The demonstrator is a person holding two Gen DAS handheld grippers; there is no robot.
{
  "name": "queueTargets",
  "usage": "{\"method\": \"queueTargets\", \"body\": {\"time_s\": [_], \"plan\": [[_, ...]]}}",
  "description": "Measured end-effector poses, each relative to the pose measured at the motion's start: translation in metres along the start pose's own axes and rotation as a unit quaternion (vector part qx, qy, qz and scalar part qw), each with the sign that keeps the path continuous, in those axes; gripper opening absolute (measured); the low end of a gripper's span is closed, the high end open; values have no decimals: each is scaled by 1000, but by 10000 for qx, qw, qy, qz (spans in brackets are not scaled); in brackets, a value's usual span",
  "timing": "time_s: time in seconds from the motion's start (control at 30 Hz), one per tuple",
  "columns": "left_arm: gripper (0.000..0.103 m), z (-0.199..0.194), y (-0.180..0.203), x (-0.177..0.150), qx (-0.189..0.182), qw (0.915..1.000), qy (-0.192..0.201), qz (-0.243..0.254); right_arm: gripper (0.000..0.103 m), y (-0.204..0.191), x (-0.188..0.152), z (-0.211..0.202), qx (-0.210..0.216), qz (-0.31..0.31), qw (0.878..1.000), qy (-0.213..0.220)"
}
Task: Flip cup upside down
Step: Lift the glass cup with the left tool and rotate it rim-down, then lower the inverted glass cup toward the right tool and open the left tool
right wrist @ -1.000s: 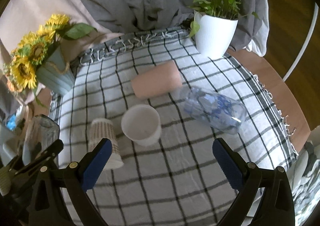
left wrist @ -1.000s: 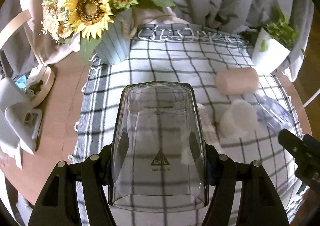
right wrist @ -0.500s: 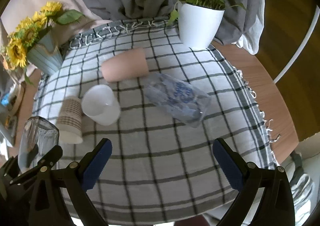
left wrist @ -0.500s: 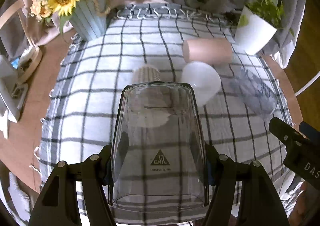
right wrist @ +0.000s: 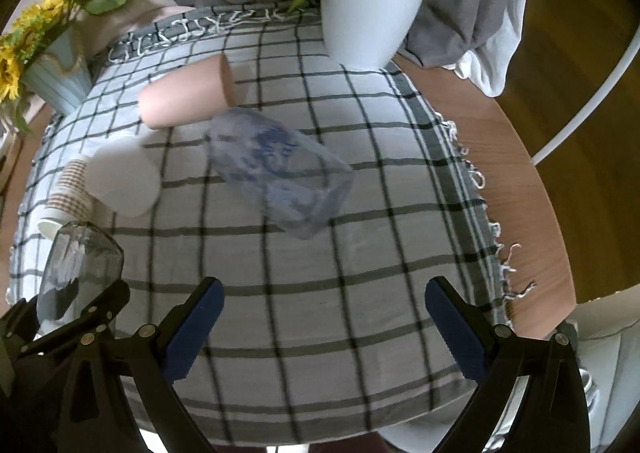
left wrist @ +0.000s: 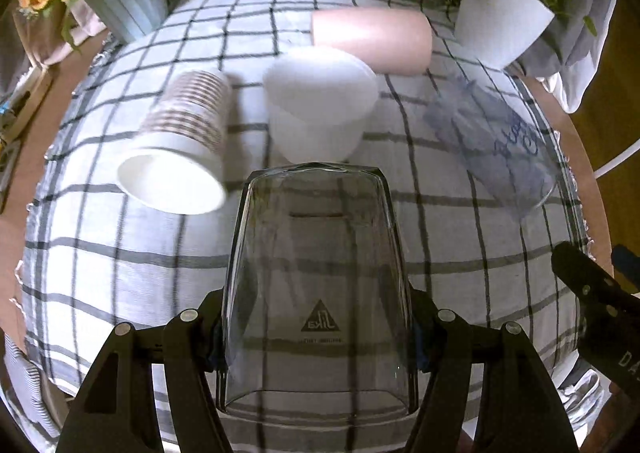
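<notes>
Clear glass cup is clamped between the left gripper fingers, held above the checked tablecloth. Right gripper stands wide apart, holding nothing. Paper cup and white cup lie beyond.

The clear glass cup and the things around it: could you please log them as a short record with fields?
held item: clear glass cup, gripped by left gripper
right gripper: open, holding nothing
lying on their sides: pink cup, striped paper cup, blue-printed clear cup
white cup: orientation unclear
surface: checked cloth
at the far edge: white plant pot, sunflower vase
</notes>
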State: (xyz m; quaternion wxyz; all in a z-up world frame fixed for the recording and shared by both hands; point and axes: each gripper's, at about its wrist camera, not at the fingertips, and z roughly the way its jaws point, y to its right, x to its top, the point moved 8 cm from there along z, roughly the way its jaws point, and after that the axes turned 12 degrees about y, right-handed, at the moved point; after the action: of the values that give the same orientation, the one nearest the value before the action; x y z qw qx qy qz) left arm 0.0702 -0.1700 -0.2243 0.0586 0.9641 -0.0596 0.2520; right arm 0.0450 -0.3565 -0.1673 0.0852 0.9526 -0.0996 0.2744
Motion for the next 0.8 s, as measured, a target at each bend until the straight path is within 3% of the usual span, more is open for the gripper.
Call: {"method": "queueTargets", "body": {"time_s": [0.63,0.67,0.8], "plan": [[66,24,14,-9,195,9994,-297,18,102,12,-9,21,37,-299,9994,-193],[68,27,18,-8,193,9993,-325,14,102,11,-9,21,42,-301,9993,-200],[89,23,20,-1,-21,9996,-243,-165,102,10,-9,21,84,-231,9994,-245]]}}
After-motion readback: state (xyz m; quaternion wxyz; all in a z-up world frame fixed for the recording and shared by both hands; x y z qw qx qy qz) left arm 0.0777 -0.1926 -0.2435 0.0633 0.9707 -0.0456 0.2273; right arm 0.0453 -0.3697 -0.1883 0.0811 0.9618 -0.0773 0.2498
